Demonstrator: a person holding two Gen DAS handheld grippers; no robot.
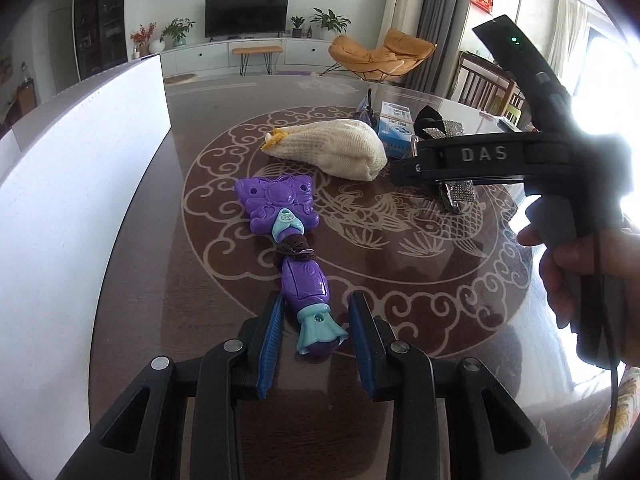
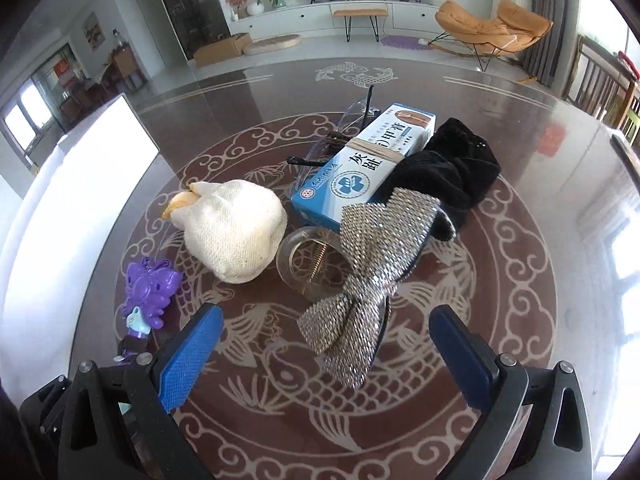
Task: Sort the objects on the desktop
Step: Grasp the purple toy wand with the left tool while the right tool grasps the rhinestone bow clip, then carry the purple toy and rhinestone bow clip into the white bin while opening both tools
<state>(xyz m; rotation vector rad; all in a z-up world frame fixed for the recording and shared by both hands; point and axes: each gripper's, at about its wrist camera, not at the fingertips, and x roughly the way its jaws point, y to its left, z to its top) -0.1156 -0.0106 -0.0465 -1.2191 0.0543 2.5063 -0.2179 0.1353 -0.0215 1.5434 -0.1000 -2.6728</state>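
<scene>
Surface [image 2: 520,280]: dark brown, glossy, with a pale inlaid ring of cloud scrolls and koi.

On it:
- purple wand [image 1: 290,236], lying flat, butterfly head away from the left camera;
- cream pouch [image 2: 234,232], just beside a clear tape roll [image 2: 304,260];
- blue box [image 2: 360,172], bound with a rubber band;
- clear glasses [image 2: 340,136], behind the box and touching it;
- black cloth [image 2: 452,168], against the box;
- rhinestone bow [image 2: 360,280], overlapping the roll;
- white board [image 1: 76,184], upright along the left edge.
</scene>
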